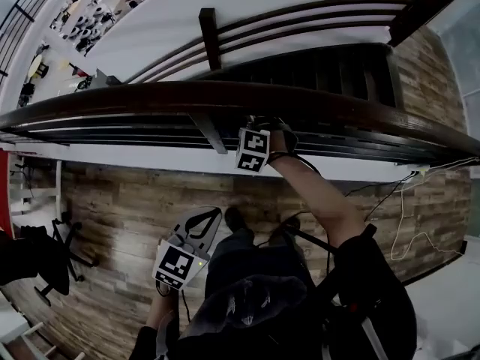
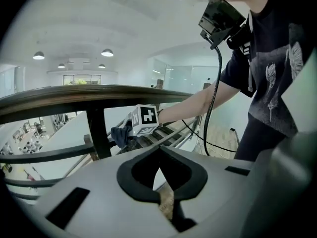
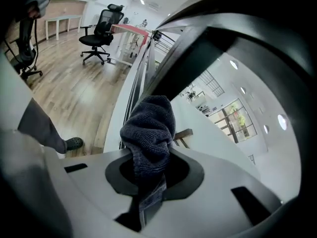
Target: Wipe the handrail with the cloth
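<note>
The dark wooden handrail (image 1: 150,96) curves across the head view from left to right. My right gripper (image 1: 259,130) reaches out to it at its middle, shut on a dark blue-grey cloth (image 3: 148,128). The bunched cloth lies against the rail's near side; in the right gripper view the handrail (image 3: 208,48) runs off to the upper right. My left gripper (image 1: 212,216) hangs low by the person's legs, away from the rail, shut with nothing in it. From the left gripper view (image 2: 160,150) I see the handrail (image 2: 74,95), the right gripper's marker cube (image 2: 143,119) and the cloth (image 2: 119,134).
A dark post (image 1: 208,130) and thin rails run under the handrail. Beyond it, a stairway (image 1: 322,66) descends to a lower floor. Office chairs (image 1: 52,257) (image 3: 101,29) stand on the wood floor. Cables (image 1: 405,201) trail at the right.
</note>
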`<state>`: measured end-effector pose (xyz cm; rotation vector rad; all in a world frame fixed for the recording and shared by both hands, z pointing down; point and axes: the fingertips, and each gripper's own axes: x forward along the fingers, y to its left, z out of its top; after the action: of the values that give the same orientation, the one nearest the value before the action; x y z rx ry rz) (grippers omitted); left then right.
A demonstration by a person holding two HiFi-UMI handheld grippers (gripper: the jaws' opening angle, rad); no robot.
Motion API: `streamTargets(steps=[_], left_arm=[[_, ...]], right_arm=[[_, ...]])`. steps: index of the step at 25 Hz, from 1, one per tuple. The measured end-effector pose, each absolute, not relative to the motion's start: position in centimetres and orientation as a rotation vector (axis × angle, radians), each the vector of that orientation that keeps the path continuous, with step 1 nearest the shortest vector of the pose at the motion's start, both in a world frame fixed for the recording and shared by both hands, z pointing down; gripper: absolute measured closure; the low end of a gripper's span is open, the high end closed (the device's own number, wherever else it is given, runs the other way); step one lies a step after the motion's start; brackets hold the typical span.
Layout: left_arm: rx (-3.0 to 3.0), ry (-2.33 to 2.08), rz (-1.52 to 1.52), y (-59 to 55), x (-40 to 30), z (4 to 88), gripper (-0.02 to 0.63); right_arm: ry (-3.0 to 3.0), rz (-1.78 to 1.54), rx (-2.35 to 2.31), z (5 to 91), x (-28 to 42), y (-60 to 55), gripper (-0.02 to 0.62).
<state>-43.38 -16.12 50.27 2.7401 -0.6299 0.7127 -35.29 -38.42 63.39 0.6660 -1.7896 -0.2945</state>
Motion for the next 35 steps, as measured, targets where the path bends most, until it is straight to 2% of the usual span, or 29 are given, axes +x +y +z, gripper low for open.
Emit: streamTargets(steps=[6,17,22,35], left_arm=[[2.802,-0.52,0.766,-15.1,-35.6,49.4,0.598],[2.886,-0.365,0.747,-10.1,-16.2,46.8,0.598],[2.936,-0.113,0.692,-9.0,-6.4,46.7,0.598],[2.951,0.496,0.651,-8.9,12.7,47.3,0.598]], right_arm=[[-1.767,-0.185,0.774,63.3,-24.6,-35.4,0.544],[-1.718,-0.036,0.971,62.1,-1.3,-28.9,0.543],[-1.618,0.049,1.066,62.5,10.1,-25.0,0.543],[-1.344,0.282,1.334,62.9,35.9,-17.3,0.543]])
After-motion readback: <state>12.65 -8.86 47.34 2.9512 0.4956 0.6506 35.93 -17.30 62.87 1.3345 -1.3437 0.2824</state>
